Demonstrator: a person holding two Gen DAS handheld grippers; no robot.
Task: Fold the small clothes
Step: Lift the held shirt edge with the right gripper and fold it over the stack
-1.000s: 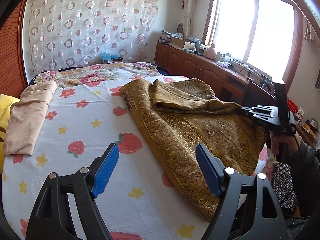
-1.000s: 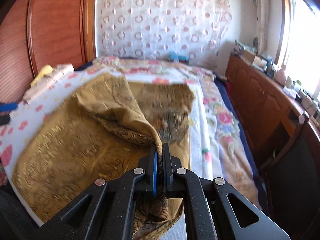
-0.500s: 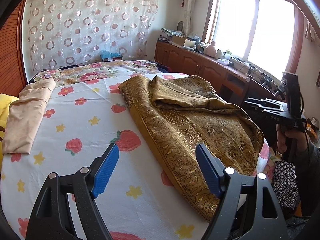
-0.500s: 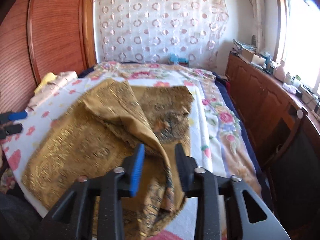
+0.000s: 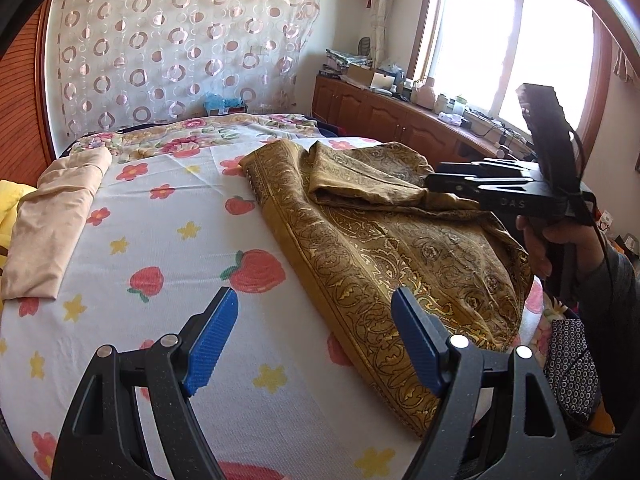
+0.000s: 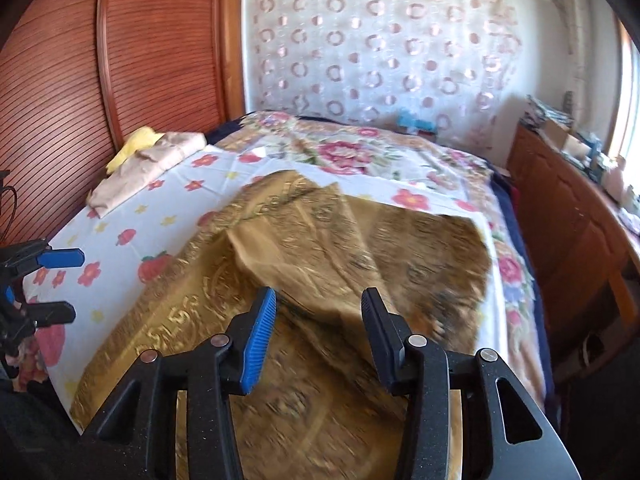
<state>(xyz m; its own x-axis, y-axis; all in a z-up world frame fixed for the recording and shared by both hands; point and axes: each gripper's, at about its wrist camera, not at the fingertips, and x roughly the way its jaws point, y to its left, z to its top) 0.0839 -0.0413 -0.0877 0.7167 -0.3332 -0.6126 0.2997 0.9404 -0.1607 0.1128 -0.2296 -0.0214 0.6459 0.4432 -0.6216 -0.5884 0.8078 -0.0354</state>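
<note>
A gold patterned garment [image 5: 384,240] lies spread on the bed, with one part folded over itself at its far end; it also shows in the right wrist view [image 6: 304,280]. My left gripper [image 5: 316,344] is open and empty, above the sheet beside the garment's near left edge. My right gripper [image 6: 318,340] is open and empty, just above the garment. It also shows in the left wrist view [image 5: 434,182], over the garment's right side, and the left gripper shows at the left edge of the right wrist view [image 6: 60,284].
The bed [image 5: 168,248] has a white sheet with red strawberries and yellow stars. A folded beige garment [image 5: 52,224] lies at its far left, next to something yellow [image 6: 134,146]. A wooden cabinet [image 5: 400,120] with clutter runs under the window on the right. A wooden headboard [image 6: 120,80] stands at the left.
My right gripper opened and let go of the gold garment's edge, which dropped onto the rest. It then rose and shifted over the garment. My left gripper stayed nearly still.
</note>
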